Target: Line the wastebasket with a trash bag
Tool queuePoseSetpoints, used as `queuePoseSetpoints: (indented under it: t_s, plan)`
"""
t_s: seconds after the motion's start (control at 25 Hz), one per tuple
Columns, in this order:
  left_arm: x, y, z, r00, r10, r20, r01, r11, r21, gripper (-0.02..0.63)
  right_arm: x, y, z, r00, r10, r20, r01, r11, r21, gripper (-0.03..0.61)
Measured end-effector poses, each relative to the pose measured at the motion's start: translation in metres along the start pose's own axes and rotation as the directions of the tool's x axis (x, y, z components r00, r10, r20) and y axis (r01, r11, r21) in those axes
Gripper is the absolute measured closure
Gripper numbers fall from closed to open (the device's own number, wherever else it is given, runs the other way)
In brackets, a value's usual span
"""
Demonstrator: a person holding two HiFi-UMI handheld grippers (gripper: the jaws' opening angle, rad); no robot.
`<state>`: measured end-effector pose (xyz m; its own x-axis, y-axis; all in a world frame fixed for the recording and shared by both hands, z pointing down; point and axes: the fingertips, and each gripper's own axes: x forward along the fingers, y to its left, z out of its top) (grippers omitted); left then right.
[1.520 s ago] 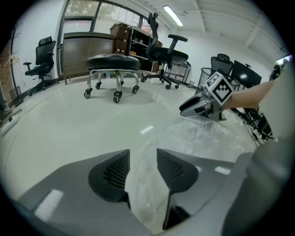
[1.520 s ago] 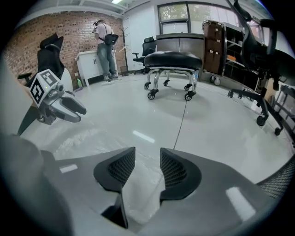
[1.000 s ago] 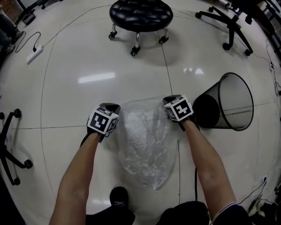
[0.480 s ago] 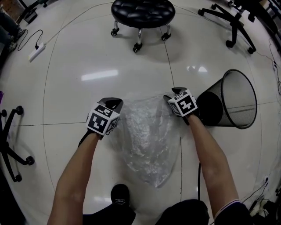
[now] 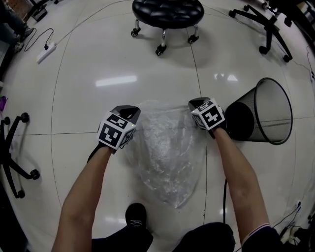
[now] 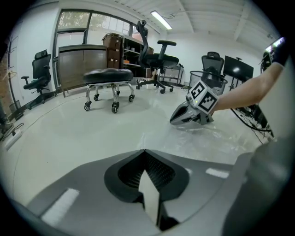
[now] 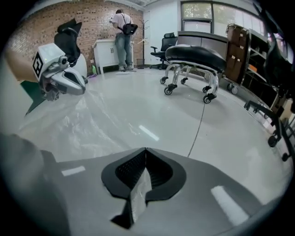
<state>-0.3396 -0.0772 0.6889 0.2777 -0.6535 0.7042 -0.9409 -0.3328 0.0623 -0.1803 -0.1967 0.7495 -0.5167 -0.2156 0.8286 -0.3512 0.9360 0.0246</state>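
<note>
- At the far left of the head view, a black chair base (image 5: 15, 167) on casters stands on the glossy white floor (image 5: 88, 108). A white power strip (image 5: 47, 52) with a dark cord lies further up.
- The left gripper (image 5: 129, 110) is left of centre, held on a bare forearm and angled down toward the floor. In the left gripper view its jaws are pressed together with a thin pale fold of the trash bag (image 5: 167, 157) pinched between them.
- The clear, crinkled trash bag lies in the middle, between the two grippers. Its upper edge runs from one gripper to the other. The rest spreads over the floor and narrows toward the person's black shoe (image 5: 134, 216) at the bottom.
- Well above the bag, at the top edge, stands a black padded stool (image 5: 167, 12) on chrome legs with casters.
- The right gripper (image 5: 199, 104) is at the bag's upper right corner, also tilted downward. Its jaws have just been closing, and the right gripper view shows them together on a sliver of translucent film from the bag.
- The wastebasket (image 5: 246, 118), black wire mesh, lies on its side on the floor just right of the right gripper. Its closed base is nearest that gripper, its round mouth faces right, and the bag is outside it.
- Another dark chair base (image 5: 266, 29) sits at the upper right.
</note>
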Motion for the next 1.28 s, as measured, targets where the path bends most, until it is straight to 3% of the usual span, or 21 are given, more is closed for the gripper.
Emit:
queuePoseSetpoints:
  t_s: [0.16,0.44,0.56,0.84,1.28]
  plan:
    - [-0.005,-0.003,0.005,1.000,-0.001,0.001,0.001,1.000,0.014,0.603,-0.028,0.003,0.009,0.998,0.016,0.053,-0.017,1.000,0.017,0.577]
    - [-0.035,-0.023,0.039,0.999,-0.037,0.029,0.034,0.994,0.106,0.601,-0.116,0.019,0.023,0.979,0.001,0.204,-0.018,0.996,0.082,0.577]
    - [-0.051,-0.039,0.062,0.997,-0.049,0.061,0.040,0.988,0.151,0.601,-0.155,0.028,0.027,0.965,-0.022,0.263,-0.002,0.996,0.090,0.577]
    - [-0.086,-0.077,0.119,0.983,-0.069,0.172,0.041,0.986,0.163,0.603,-0.234,0.047,0.032,0.938,-0.058,0.342,0.029,0.996,0.089,0.577]
    - [-0.092,-0.153,0.194,0.955,-0.212,0.209,0.148,0.947,0.285,0.601,-0.330,0.025,-0.015,0.910,-0.172,0.377,0.106,0.976,0.191,0.577]
